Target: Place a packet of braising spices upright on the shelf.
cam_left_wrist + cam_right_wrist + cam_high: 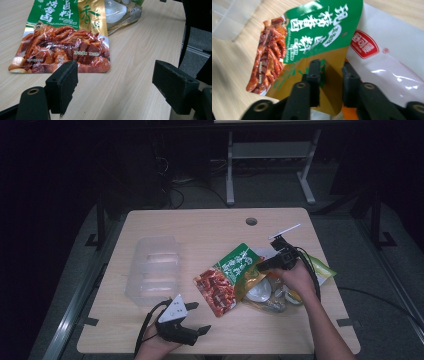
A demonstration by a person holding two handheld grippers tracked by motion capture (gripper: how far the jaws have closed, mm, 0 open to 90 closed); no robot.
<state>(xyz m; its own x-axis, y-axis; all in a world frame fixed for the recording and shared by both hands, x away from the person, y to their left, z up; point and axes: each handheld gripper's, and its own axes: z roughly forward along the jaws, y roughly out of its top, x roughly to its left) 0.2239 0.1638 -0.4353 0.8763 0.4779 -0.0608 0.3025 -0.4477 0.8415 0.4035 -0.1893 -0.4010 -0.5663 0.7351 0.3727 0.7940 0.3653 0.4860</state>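
Observation:
A snack packet with a green top, a gold edge and a picture of red braised meat lies on the wooden table, its upper end resting on a pile of other packets. My right gripper reaches to that upper end. In the right gripper view its jaws straddle the gold edge of the packet with a visible gap between the pads. My left gripper rests near the table's front edge, open and holding nothing; its view shows the jaws wide apart just short of the packet's lower end.
A clear plastic container stands left of the packet. A white packet with a red logo lies under the green one. A yellow-green packet sticks out at the right of the pile. A cable hole sits near the table's far edge.

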